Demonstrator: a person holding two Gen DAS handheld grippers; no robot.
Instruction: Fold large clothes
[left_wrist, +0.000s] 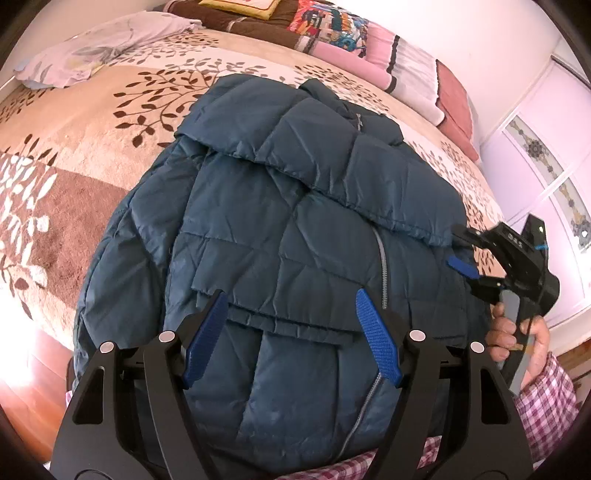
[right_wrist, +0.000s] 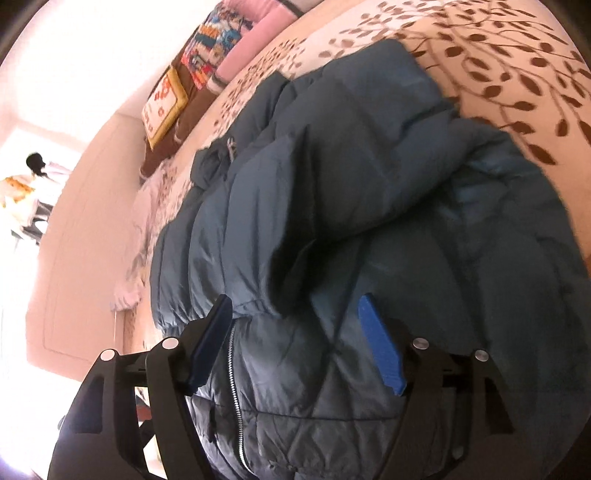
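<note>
A: Status on both grippers?

B: My left gripper (left_wrist: 291, 332) is released, jaws wide, blue pads (left_wrist: 376, 339) hanging over the folded cuff and hem layers of the puffer jacket (left_wrist: 295, 206). Nothing pinched. My right gripper (right_wrist: 295, 339) is released too, jaws spread over the jacket's zipper (right_wrist: 234, 373) side, pads clear of the fabric.

A: Where's the jacket?

B: Dark teal quilted puffer, lying on the bedspread (left_wrist: 92, 122) at the near edge of the bed, right under both grippers. Sleeves are folded in across the front; grey zipper runs down the middle. Collar end points away from me, zipper pull (left_wrist: 359, 123) showing there.

A: Can the left camera see the right side?

B: Yes. Right gripper sits at the jacket's right edge, my hand (left_wrist: 517, 332) on its handle, plaid sleeve (left_wrist: 546, 398) below. A green light glows on the housing. White characters are printed there, too blurred to read.

A: Anything readable farther back?

B: No. The bedspread is beige with a brown leaf print. Beyond it: a pale pillow (left_wrist: 99, 48) at far left, a yellow-edged cushion (left_wrist: 251, 7), a multicolour patterned blanket (left_wrist: 332, 26), pink folded bedding (left_wrist: 380, 55). The cushion in the right view has red marks, not legible.
</note>
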